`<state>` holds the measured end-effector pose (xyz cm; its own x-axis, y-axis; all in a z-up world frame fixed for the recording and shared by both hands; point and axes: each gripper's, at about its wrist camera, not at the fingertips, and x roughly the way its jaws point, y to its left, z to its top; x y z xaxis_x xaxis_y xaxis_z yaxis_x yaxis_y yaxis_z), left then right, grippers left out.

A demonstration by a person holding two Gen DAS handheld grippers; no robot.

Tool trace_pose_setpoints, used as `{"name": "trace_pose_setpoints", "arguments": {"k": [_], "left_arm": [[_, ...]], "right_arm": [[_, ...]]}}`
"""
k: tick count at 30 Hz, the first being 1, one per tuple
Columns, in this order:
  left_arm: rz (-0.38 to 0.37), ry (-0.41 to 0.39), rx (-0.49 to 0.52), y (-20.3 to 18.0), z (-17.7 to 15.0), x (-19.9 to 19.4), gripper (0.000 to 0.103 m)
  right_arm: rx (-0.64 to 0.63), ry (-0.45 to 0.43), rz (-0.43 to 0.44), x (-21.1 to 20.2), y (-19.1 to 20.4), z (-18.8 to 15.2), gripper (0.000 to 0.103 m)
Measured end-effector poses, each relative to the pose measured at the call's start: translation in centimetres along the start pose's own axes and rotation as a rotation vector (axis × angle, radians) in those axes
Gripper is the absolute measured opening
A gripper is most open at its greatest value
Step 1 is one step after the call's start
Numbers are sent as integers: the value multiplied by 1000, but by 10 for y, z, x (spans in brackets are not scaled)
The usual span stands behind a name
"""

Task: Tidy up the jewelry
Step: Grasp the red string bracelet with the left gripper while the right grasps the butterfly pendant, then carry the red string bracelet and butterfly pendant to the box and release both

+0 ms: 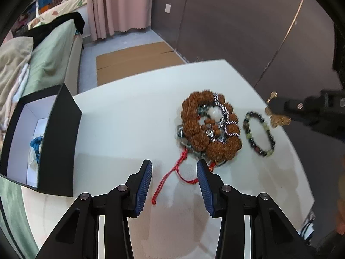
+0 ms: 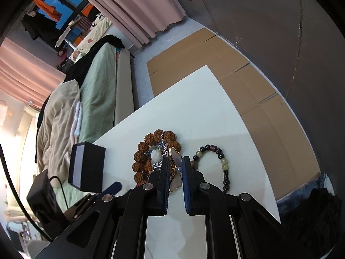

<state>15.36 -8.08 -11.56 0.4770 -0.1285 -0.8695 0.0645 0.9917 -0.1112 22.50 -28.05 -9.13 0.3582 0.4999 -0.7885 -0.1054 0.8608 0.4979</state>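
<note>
Jewelry pile (image 1: 210, 127) is lying on the white table (image 1: 129, 118): brown rudraksha bead bracelet (image 1: 192, 116), silver chain (image 1: 226, 116), red cord (image 1: 170, 177) trailing toward the camera. Dark-bead bracelet (image 1: 259, 133) is sitting just beside the pile, apart from it. Left gripper (image 1: 174, 166) is hovering over the red cord, jaws spread, gripping nothing. Right gripper (image 2: 175, 161) is pinching a gold-rimmed shell flower brooch (image 2: 175, 166), lifted above the table. Black gift box (image 1: 43, 142) is sitting open at the table's left, blue beads (image 1: 36, 144) inside.
</note>
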Motion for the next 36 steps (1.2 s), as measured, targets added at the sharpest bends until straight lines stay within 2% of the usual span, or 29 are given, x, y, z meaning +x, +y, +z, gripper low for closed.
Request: {"name": "trace_pose_setpoints", "arguments": {"k": [3, 5, 6, 7, 11, 21, 30, 36], "left_arm": [[25, 0, 25, -4, -5, 4, 34], [66, -7, 51, -9, -7, 5, 20], [86, -14, 64, -10, -8, 4, 8], [68, -12, 59, -9, -9, 4, 2], [9, -5, 28, -3, -10, -1, 1], [-114, -123, -100, 21, -2, -50, 0], [-130, -241, -186, 54, 5, -93, 0], [-128, -306, -261, 91, 4, -115, 0]], "right_arm": [[-6, -1, -1, 0, 3, 0, 13], [-8, -3, -4, -1, 3, -1, 13], [-9, -4, -4, -2, 3, -1, 13], [-8, -2, -2, -1, 3, -1, 13], [-10, -2, -5, -2, 4, -2, 13], [-22, -5, 4, -5, 12, -12, 13], [-48, -11, 40, -5, 29, -22, 13], [-68, -28, 85, -1, 51, -26, 13]]}}
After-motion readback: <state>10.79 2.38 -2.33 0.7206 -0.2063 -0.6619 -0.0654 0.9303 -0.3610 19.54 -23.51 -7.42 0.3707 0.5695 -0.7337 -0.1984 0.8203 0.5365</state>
